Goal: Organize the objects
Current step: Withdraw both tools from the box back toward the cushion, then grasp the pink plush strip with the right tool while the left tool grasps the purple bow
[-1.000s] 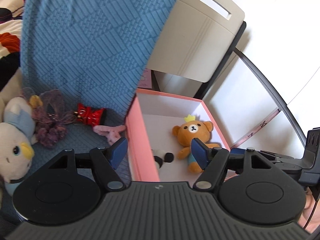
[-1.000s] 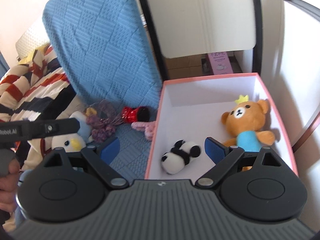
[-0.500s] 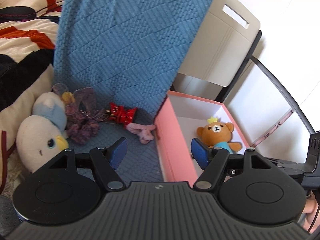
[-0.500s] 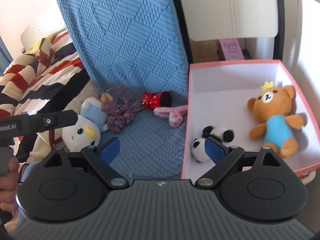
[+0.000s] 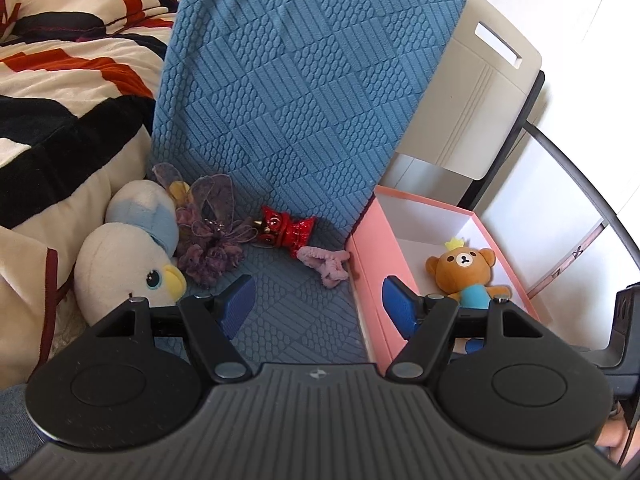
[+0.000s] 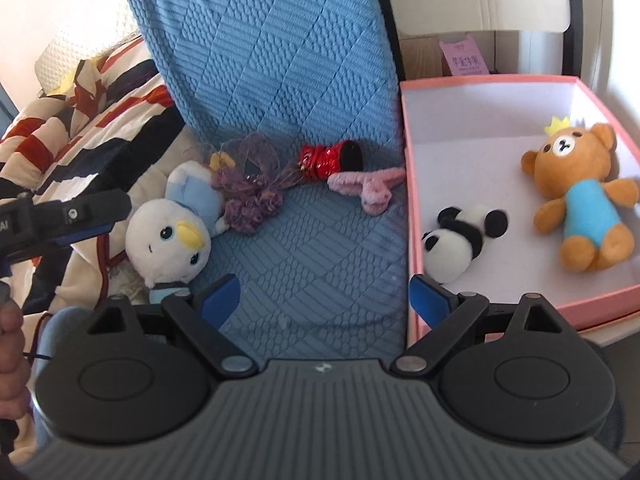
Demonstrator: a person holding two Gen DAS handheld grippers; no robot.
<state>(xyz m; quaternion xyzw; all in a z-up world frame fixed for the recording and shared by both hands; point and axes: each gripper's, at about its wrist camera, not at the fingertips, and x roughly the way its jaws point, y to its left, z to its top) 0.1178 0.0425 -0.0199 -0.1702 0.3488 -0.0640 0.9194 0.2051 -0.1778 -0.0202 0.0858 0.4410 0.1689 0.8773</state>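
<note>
A pink box (image 6: 412, 184) (image 5: 370, 264) stands right of a blue quilted seat (image 6: 320, 256) (image 5: 296, 312). Inside lie a brown bear in a blue shirt (image 6: 580, 196) (image 5: 464, 270) and a small panda (image 6: 464, 236). On the seat lie a white and blue bird plush (image 6: 172, 228) (image 5: 128, 248), a purple scrunchie with gauze bow (image 6: 248, 192) (image 5: 208, 236), a red lion figure (image 6: 332, 158) (image 5: 286, 230) and a pink fuzzy piece (image 6: 368, 186) (image 5: 326, 262). My left gripper (image 5: 318, 306) and right gripper (image 6: 324, 296) both hover open and empty over the seat beside the box's near wall.
A striped blanket (image 5: 60, 92) (image 6: 88, 120) lies at the left. The blue backrest (image 5: 304, 92) rises behind the toys, and a beige chair back (image 5: 480, 92) stands behind the box. The left gripper's body (image 6: 64, 216) and a hand (image 6: 12, 356) show at the right wrist view's left edge.
Both grippers have swung left from over the box to over the seat and sunk a little. The bird plush, scrunchie and red figure came into fuller view. Jaws stayed as wide.
</note>
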